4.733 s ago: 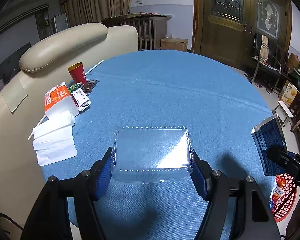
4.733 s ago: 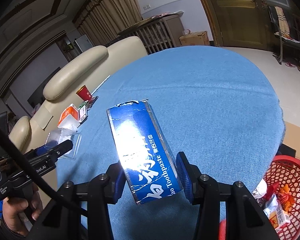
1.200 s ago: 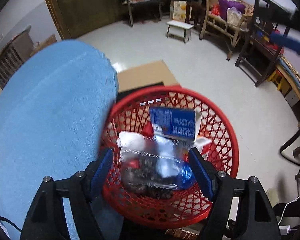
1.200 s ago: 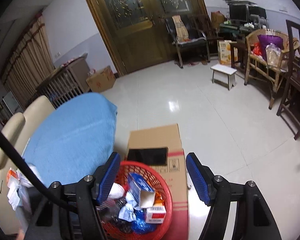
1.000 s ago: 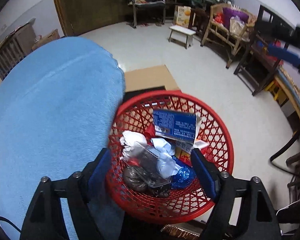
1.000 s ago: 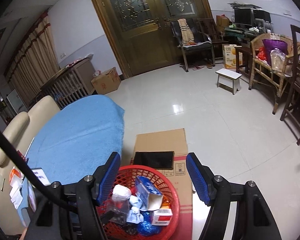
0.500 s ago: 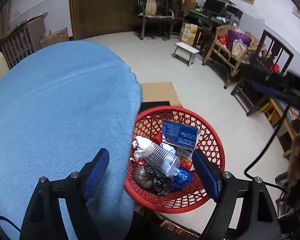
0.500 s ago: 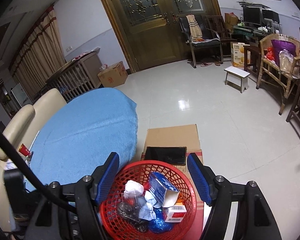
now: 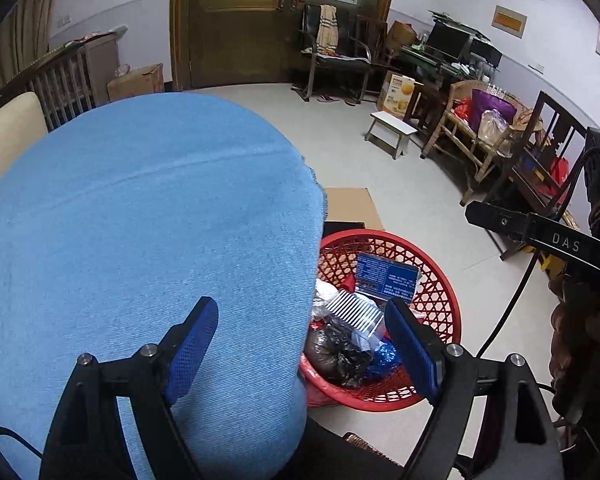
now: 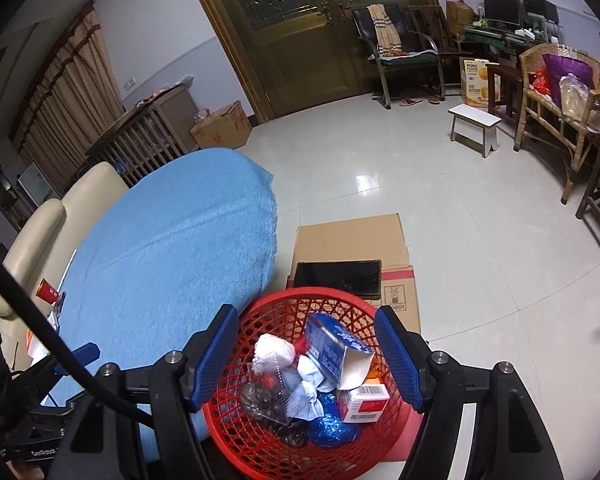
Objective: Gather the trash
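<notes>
Looking along my left gripper (image 9: 302, 344), I see its two blue pads standing wide apart and holding nothing; they hang over the edge of the round table with the blue cloth (image 9: 140, 220), and the red basket (image 9: 440, 288) shows between them, lower down on the floor. My right gripper (image 10: 306, 354) is also spread wide and empty, and it hovers directly above the same basket (image 10: 260, 436), pointing down into it. Inside the basket the collected trash lies in a heap: the blue toothpaste box (image 10: 334, 346) on top with its open end turned up to the right, the clear plastic container (image 10: 266, 384) on the left side, some crumpled white paper (image 10: 274, 348), a small red and white carton with a barcode (image 10: 364, 398), a shiny blue wrapper (image 10: 332, 428) and a dark bag (image 9: 334, 354). The basket stands just beside the table and touches a flat cardboard box (image 10: 352, 240) on which a black tablet (image 10: 336, 276) lies. On the far left side of the cloth, near the cream sofa (image 10: 44, 224), a red paper cup (image 10: 48, 290) stands with a few more scraps close to it, too small for me to name.
</notes>
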`<state>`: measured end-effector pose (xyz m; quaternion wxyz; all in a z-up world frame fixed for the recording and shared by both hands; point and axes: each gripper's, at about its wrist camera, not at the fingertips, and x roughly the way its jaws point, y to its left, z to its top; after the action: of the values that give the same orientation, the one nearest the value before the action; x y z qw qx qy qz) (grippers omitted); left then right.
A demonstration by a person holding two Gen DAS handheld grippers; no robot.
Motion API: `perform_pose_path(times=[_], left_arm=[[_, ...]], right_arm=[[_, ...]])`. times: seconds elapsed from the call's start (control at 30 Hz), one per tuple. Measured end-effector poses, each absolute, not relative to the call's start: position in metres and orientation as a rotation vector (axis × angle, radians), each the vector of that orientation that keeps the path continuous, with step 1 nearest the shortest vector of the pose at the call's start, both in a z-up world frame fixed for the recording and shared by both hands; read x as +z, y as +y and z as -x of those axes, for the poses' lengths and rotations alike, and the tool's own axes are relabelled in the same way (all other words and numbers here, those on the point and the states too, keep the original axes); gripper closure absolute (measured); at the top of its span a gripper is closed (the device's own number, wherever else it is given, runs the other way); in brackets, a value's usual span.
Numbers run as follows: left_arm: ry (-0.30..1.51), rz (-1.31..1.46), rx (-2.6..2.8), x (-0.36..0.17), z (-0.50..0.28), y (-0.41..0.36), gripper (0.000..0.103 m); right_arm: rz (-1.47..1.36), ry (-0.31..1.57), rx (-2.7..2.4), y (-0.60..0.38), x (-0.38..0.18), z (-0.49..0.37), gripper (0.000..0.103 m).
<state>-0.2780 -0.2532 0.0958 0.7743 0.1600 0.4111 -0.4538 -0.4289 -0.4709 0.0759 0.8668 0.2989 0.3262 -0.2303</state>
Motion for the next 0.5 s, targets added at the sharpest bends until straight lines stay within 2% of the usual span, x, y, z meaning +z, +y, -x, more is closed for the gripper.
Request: perform_pose_path(times=[0.5], left_arm=[[0.882, -0.301, -0.844, 0.094, 0.253, -0.223, 0.017]], right_arm=[[-0.599, 0.713, -0.443, -0.444, 0.064, 0.407, 0.028]])
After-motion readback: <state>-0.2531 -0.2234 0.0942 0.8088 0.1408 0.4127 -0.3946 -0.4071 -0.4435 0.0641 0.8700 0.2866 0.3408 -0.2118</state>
